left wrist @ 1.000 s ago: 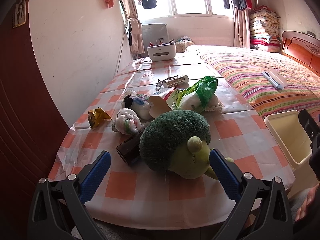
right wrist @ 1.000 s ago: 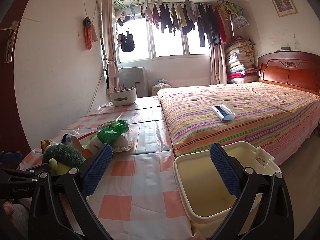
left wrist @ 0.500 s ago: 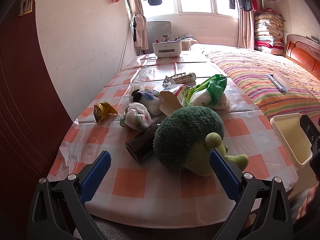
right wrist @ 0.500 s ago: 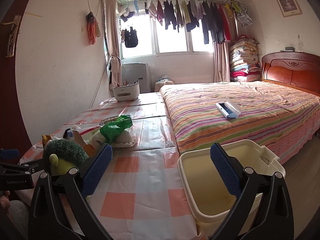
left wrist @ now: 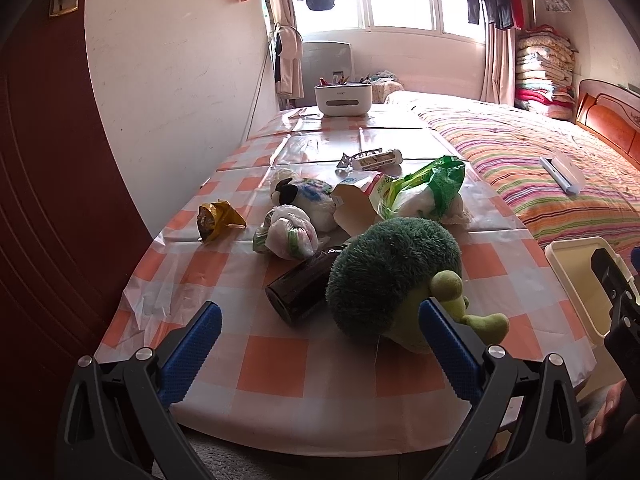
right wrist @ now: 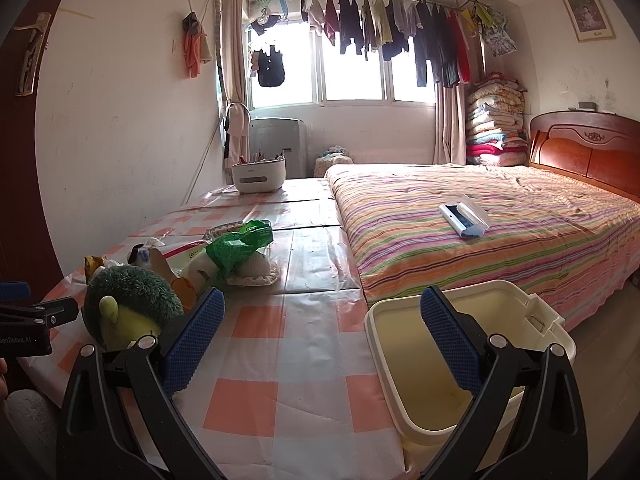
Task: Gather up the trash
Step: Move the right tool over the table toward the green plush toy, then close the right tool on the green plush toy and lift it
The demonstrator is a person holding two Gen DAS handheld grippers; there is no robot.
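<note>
Currently my left tongs (left wrist: 318,330) and right tongs (right wrist: 322,320) are spread, empty. Trash on near bench (left wrist: 276,372): yellow wrapper (left wrist: 216,220) left, white bag (left wrist: 288,232) centre; bin (right wrist: 404,420) right.

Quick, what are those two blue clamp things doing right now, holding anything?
Left tool: open, holding nothing, facing the green plush toy.
Right tool: open, holding nothing, above the cream bin.

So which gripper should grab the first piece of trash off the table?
Left, probably. The left gripper is open and faces the dark bottle and knotted plastic bag. The right gripper, also open, points toward the cream bin instead.
</note>
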